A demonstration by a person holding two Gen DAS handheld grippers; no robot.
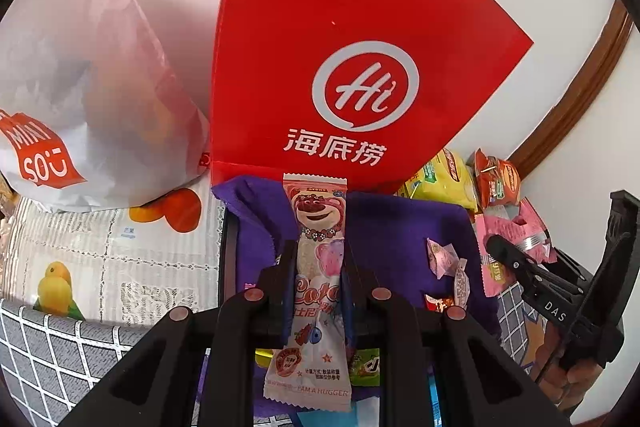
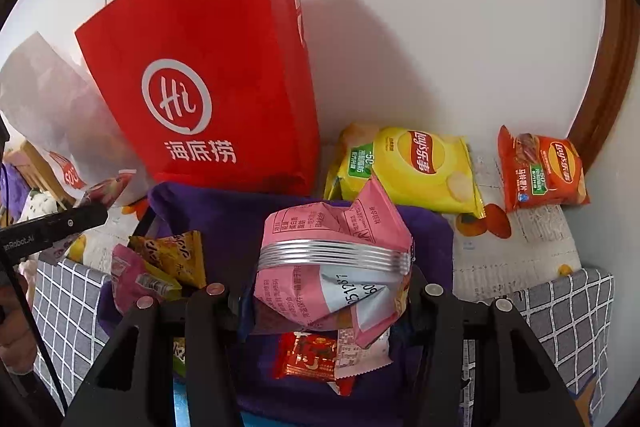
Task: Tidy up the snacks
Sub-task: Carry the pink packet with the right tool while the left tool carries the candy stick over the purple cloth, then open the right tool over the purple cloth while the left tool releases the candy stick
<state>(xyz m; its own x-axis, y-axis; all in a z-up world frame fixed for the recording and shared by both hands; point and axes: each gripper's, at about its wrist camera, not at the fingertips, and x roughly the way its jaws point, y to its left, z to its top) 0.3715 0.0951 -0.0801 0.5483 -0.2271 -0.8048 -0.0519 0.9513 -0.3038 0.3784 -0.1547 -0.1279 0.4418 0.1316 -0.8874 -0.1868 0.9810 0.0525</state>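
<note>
Crinkly pink pouch [image 2: 332, 267] in right gripper [image 2: 326, 291] (foil-ribbed seam), over purple cloth [image 2: 224, 211]

Red bag [image 1: 360, 39]: your left wrist view cuts off its top; handles show only from right wrist. White bag [image 1: 80, 67] left of red bag: contents just orange blur through plastic, logo half out of frame. Pink bear snack [image 1: 318, 267] in front of red bag hides purple cloth [image 1: 392, 231] behind it. Pink packet [image 2: 332, 267] covers most of red wrapper [image 2: 308, 359] beneath; small print unreadable. Yellow chip bag [image 2: 412, 171] right of red bag: near corner hidden behind pink packet.
</note>
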